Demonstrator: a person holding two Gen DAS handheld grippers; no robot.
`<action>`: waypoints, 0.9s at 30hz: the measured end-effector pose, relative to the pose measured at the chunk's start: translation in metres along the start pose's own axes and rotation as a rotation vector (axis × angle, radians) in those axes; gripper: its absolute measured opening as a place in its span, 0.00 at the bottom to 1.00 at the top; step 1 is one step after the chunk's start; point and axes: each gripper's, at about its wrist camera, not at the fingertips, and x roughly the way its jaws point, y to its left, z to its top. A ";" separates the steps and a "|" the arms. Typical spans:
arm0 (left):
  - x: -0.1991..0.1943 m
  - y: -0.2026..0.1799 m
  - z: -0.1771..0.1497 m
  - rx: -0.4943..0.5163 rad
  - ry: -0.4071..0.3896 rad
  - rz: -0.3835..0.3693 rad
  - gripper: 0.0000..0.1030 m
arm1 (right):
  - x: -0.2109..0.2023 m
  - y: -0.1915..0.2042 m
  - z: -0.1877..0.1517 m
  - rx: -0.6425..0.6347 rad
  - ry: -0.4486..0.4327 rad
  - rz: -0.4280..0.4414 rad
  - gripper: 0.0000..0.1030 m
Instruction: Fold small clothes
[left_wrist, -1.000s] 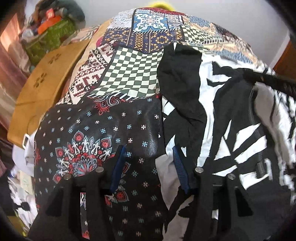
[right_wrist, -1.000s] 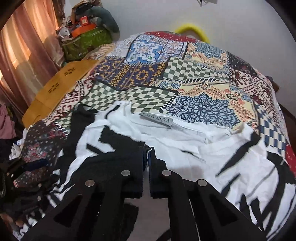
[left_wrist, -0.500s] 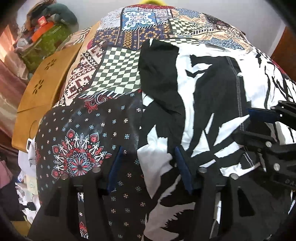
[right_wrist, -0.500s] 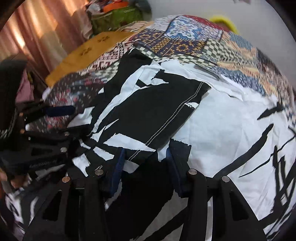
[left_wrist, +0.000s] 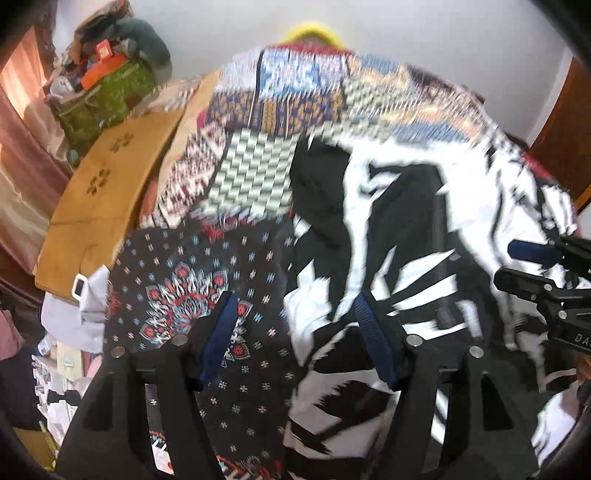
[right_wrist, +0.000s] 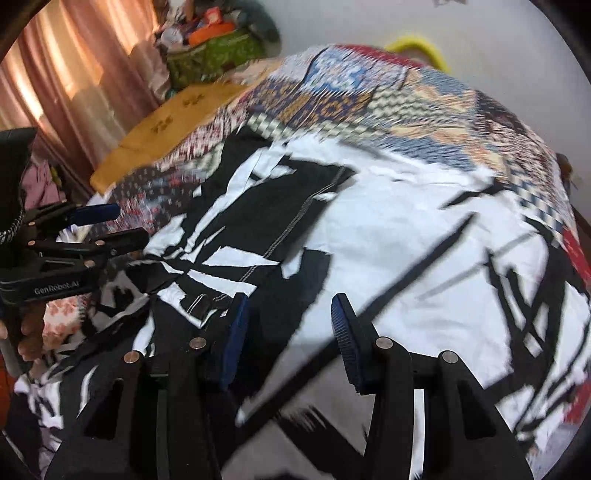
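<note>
A black-and-white patterned garment (right_wrist: 388, 229) lies spread on the patchwork bedspread (right_wrist: 388, 99), its left part folded over so the black side with white stitching shows; it also shows in the left wrist view (left_wrist: 399, 229). My left gripper (left_wrist: 295, 306) is open and empty, hovering over the garment's left edge; it also appears at the left of the right wrist view (right_wrist: 122, 223). My right gripper (right_wrist: 288, 310) is open and empty above the garment's near middle; it shows at the right edge of the left wrist view (left_wrist: 517, 264).
A dark floral cloth (left_wrist: 192, 280) lies left of the garment. A wooden board (left_wrist: 107, 195) lies off the bed's left side, with a green bag (left_wrist: 107, 96) and clutter behind it. Curtains (right_wrist: 74, 81) hang at the left. A yellow hoop (right_wrist: 413, 42) is at the far wall.
The right gripper, shut on the garment a second ago, has opened and let it go after carrying the left part over. Both grippers have drawn back slightly; the views are motion-blurred.
</note>
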 end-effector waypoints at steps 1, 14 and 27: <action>-0.010 -0.005 0.004 0.006 -0.023 -0.001 0.64 | -0.011 -0.004 -0.002 0.013 -0.021 -0.004 0.41; -0.048 -0.085 0.035 0.035 -0.120 -0.087 0.75 | -0.110 -0.085 -0.052 0.138 -0.201 -0.105 0.50; 0.033 -0.138 0.036 0.091 0.044 -0.111 0.75 | -0.098 -0.214 -0.098 0.383 -0.170 -0.254 0.50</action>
